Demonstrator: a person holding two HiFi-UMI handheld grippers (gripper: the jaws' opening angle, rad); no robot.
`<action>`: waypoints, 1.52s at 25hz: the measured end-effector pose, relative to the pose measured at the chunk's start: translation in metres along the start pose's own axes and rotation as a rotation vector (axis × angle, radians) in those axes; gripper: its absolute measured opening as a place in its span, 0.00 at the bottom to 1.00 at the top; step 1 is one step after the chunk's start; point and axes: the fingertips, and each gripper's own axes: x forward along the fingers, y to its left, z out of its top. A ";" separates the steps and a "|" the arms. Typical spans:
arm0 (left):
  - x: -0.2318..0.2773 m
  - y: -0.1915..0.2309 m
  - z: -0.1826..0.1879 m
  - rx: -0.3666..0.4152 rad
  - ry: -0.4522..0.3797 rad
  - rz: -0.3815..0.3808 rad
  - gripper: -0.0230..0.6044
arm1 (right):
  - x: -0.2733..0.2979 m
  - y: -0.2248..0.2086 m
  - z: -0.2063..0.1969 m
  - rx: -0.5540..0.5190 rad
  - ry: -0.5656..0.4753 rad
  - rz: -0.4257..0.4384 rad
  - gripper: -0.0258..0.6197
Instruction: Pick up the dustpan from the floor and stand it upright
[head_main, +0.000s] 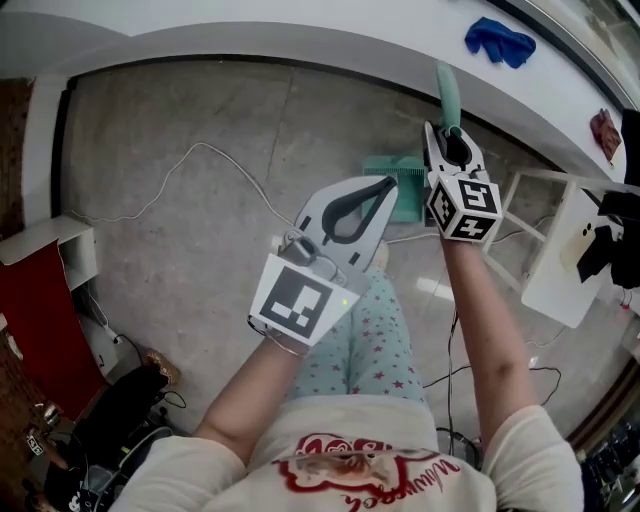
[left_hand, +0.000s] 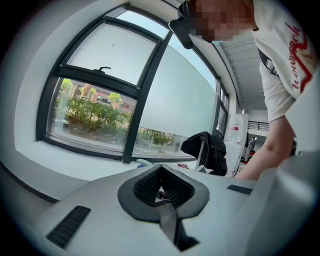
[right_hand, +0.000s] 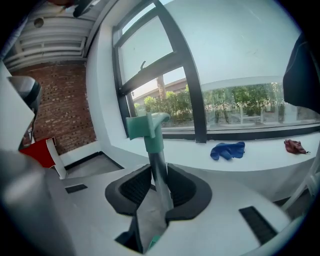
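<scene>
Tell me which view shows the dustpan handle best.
Right gripper view: the dustpan handle is clamped between its jaws, close up. Head view shows only its green end past the right gripper; left gripper view shows none.

Your left gripper (head_main: 385, 186) points forward with its jaws closed together, nothing between them. Your right gripper (head_main: 446, 133), arm outstretched, clamps the dustpan handle (head_main: 447, 95).

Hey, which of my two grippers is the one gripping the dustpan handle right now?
The right gripper: its jaws clamp the dustpan handle. The left gripper is shut with nothing between its jaws.
</scene>
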 end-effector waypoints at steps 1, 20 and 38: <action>-0.001 -0.002 0.001 0.000 0.004 -0.005 0.07 | -0.002 0.002 -0.001 0.001 0.005 0.002 0.19; -0.029 -0.039 0.007 0.033 -0.001 -0.148 0.07 | -0.106 0.029 -0.022 0.017 -0.002 -0.042 0.40; -0.062 -0.102 0.044 0.061 -0.025 -0.256 0.07 | -0.250 0.121 0.115 0.008 -0.243 -0.034 0.08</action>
